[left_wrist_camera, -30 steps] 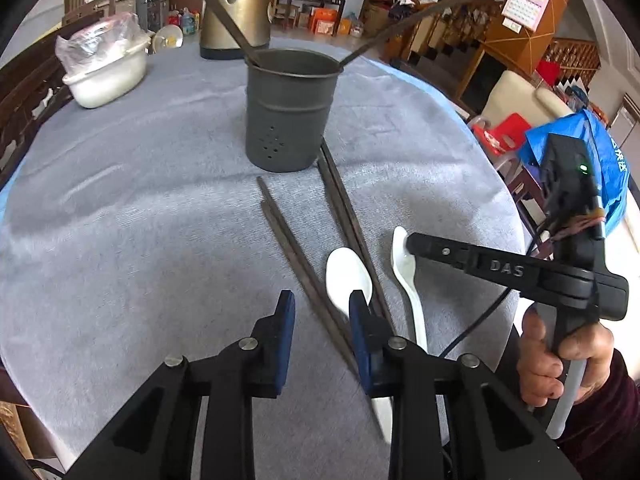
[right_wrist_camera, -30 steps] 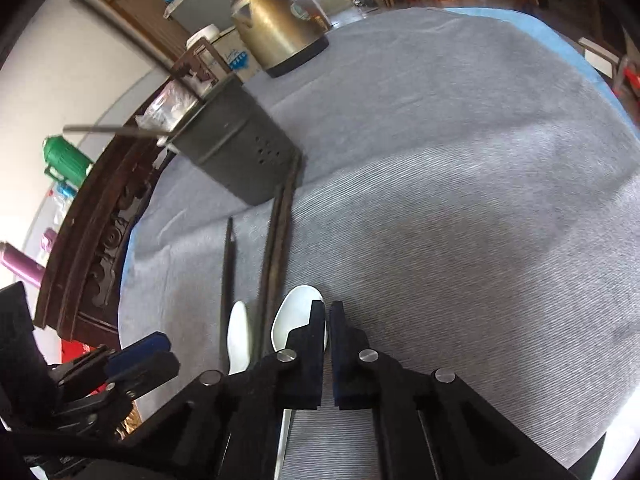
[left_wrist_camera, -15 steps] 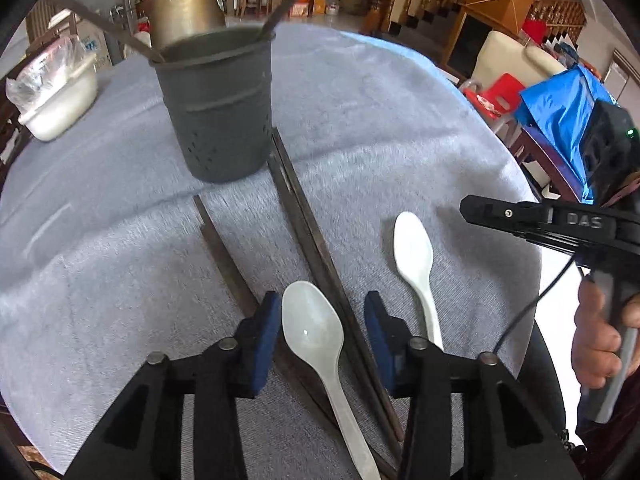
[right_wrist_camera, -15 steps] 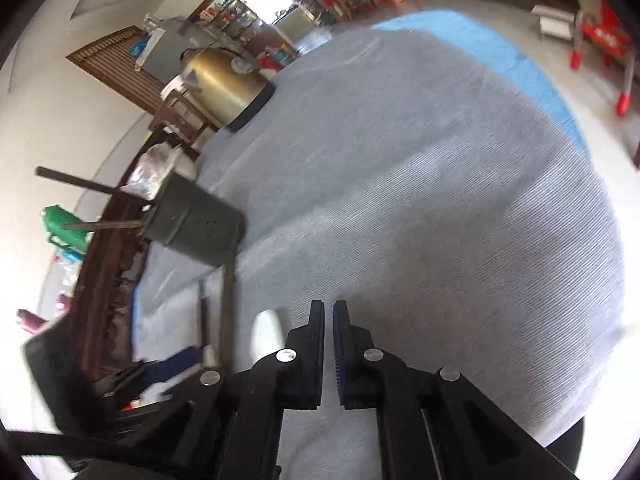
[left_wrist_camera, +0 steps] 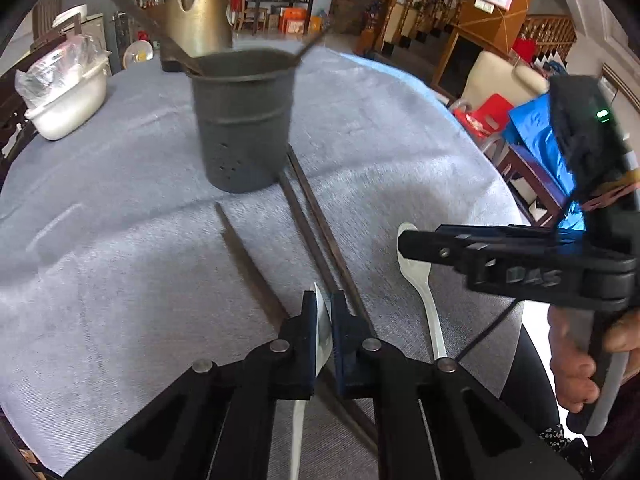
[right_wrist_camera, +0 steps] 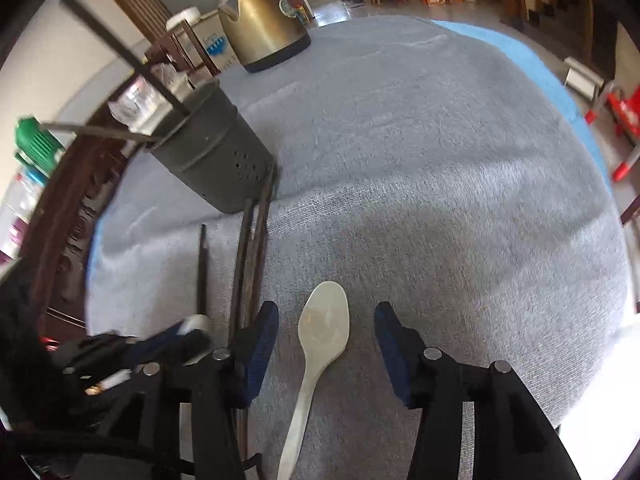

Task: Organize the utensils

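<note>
My left gripper (left_wrist_camera: 321,305) is shut on a white spoon (left_wrist_camera: 322,328), held on edge just above the grey tablecloth (left_wrist_camera: 120,240). A second white spoon (right_wrist_camera: 322,322) lies flat between the jaws of my open right gripper (right_wrist_camera: 325,320); it also shows in the left wrist view (left_wrist_camera: 420,276). A dark metal utensil holder (left_wrist_camera: 242,128) stands ahead with two dark chopsticks (left_wrist_camera: 132,12) sticking out. Several dark chopsticks (left_wrist_camera: 316,236) lie on the cloth between holder and grippers.
A brass kettle (left_wrist_camera: 198,8) stands behind the holder. A white covered bowl (left_wrist_camera: 64,92) sits at the far left. The round table's edge (left_wrist_camera: 492,168) curves along the right, with chairs and a blue bag beyond.
My left gripper closed on the white spoon and lifted it on edge. My right gripper opened wide and came down around the second spoon.
</note>
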A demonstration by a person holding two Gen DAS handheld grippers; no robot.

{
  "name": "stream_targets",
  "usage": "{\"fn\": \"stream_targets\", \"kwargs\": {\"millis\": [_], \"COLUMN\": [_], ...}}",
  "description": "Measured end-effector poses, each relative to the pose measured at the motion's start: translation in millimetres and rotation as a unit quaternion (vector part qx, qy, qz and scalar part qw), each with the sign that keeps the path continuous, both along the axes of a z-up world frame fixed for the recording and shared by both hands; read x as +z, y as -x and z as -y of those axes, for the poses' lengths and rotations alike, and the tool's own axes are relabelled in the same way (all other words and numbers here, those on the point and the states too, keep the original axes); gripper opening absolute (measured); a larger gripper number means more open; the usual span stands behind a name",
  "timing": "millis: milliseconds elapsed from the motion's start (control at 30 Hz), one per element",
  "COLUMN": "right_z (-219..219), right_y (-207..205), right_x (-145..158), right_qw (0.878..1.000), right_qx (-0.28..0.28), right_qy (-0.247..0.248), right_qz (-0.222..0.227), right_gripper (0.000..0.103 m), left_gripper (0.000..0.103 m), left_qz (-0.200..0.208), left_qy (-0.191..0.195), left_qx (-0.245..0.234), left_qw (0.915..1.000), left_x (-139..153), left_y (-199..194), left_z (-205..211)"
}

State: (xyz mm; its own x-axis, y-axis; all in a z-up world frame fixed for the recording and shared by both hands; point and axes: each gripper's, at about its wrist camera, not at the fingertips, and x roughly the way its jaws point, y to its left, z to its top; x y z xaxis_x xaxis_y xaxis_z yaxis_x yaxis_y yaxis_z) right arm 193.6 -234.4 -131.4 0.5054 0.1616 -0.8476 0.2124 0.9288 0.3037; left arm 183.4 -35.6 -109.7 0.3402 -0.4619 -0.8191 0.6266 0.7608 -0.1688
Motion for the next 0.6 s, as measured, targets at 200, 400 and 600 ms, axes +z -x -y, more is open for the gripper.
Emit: {"fn": "stream_targets", "kwargs": {"millis": [200, 400, 600], "right_z": [-11, 0, 17], "right_y": [-9, 0, 12], "right_x": [-5, 4, 24], "right_qw": [0.998, 0.999, 0.999], "right_qx": [0.019, 0.028, 0.014], "right_qy": [0.044, 0.016, -0.003], "right_qz": [-0.042, -0.015, 0.03], "right_gripper": [0.014, 0.005, 0.005], "left_gripper": [0.007, 0.007, 0.01], "left_qz": [0.017, 0.037, 0.032], "left_qy": [0.024, 0.045, 0.0], "left_qx": [0.015, 0.018, 0.017], "left_qw": [0.9994, 0.9981, 0.9993], "left_x": [18, 39, 28], "left_y": [2, 3, -2], "left_z": [-22, -33, -37]}}
